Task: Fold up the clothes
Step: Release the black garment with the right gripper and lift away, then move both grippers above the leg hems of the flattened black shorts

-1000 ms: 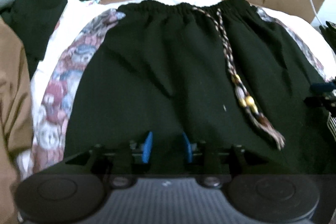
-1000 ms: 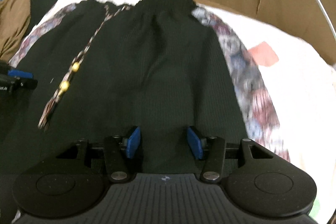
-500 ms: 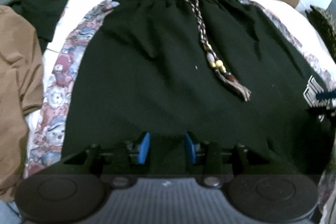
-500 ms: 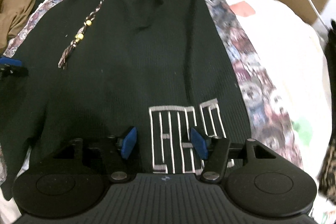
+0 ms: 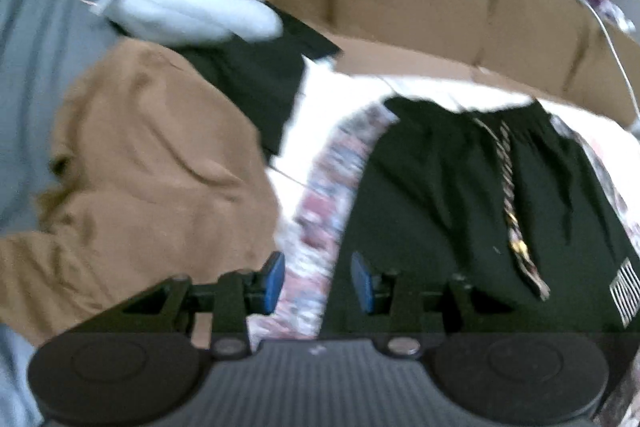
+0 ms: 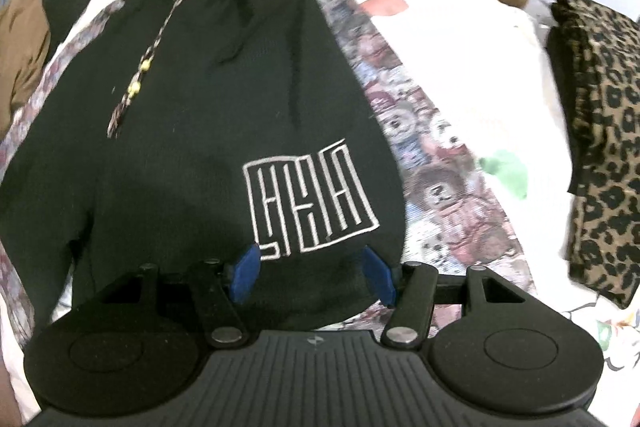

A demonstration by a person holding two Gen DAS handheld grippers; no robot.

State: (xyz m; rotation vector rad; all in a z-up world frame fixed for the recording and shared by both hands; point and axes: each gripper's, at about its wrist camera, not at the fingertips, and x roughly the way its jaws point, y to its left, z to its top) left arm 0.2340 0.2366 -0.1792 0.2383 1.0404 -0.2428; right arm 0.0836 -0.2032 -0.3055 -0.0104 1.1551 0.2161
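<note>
Hovering: right tongs [image 6: 310, 277] gape empty over the logo hem of black shorts [image 6: 200, 115] spread flat on the bear-print bedspread [image 6: 436, 187] | left tongs [image 5: 318, 281] open, empty, beside the shorts' left edge, likely lining up a fold.

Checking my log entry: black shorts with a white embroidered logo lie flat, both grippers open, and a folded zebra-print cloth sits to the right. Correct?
Not quite. The right wrist view shows the folded cloth is leopard-print, not zebra. The black shorts, white logo and open grippers match.
</note>
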